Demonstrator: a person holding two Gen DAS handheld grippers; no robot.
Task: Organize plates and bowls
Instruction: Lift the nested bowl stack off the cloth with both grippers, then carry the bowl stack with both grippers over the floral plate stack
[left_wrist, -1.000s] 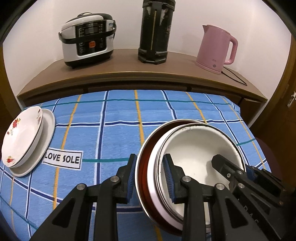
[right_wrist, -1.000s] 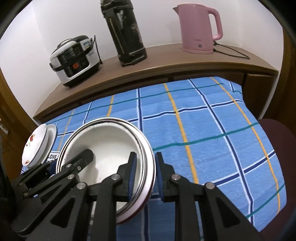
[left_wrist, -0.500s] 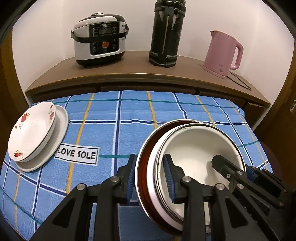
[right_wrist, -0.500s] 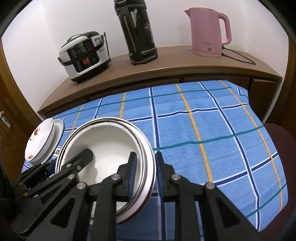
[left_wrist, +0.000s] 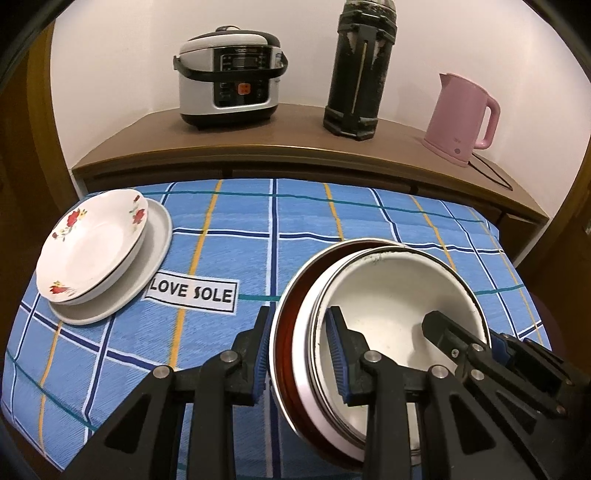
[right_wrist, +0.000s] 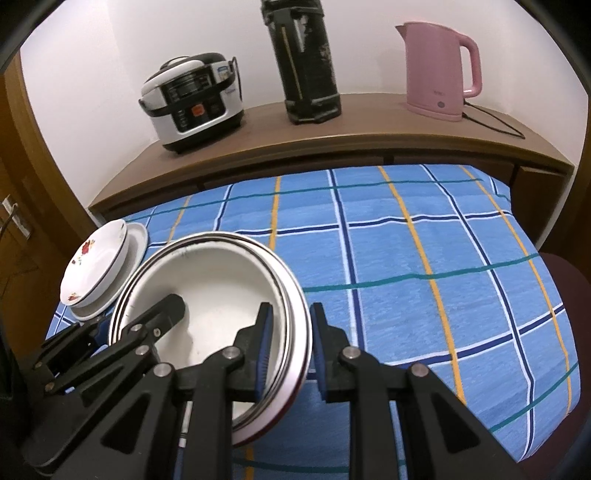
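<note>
A stack of nested bowls (left_wrist: 391, 295), white inside with a red-brown outer one, is held between both grippers over the blue checked cloth (left_wrist: 303, 218). My left gripper (left_wrist: 297, 332) is shut on the stack's left rim. My right gripper (right_wrist: 291, 314) is shut on the right rim (right_wrist: 295, 295). Each gripper also shows in the other's view: the right gripper (left_wrist: 461, 332), the left gripper (right_wrist: 147, 325). At the cloth's left edge a floral plate (left_wrist: 92, 251) rests on a plain white plate (left_wrist: 157, 243); the floral plate (right_wrist: 96, 266) lies just left of the bowls.
Behind the table a wooden shelf (left_wrist: 295, 147) carries a rice cooker (left_wrist: 229, 77), a black thermos (left_wrist: 358, 70) and a pink kettle (left_wrist: 465, 118) with its cord. A "LOVE SOLE" label (left_wrist: 192, 291) lies on the cloth. A dark red seat (right_wrist: 565, 273) is at the right.
Both grippers have carried the bowl stack leftward, so the two plates now lie nearer to it. Both grips on the rims are unchanged.
</note>
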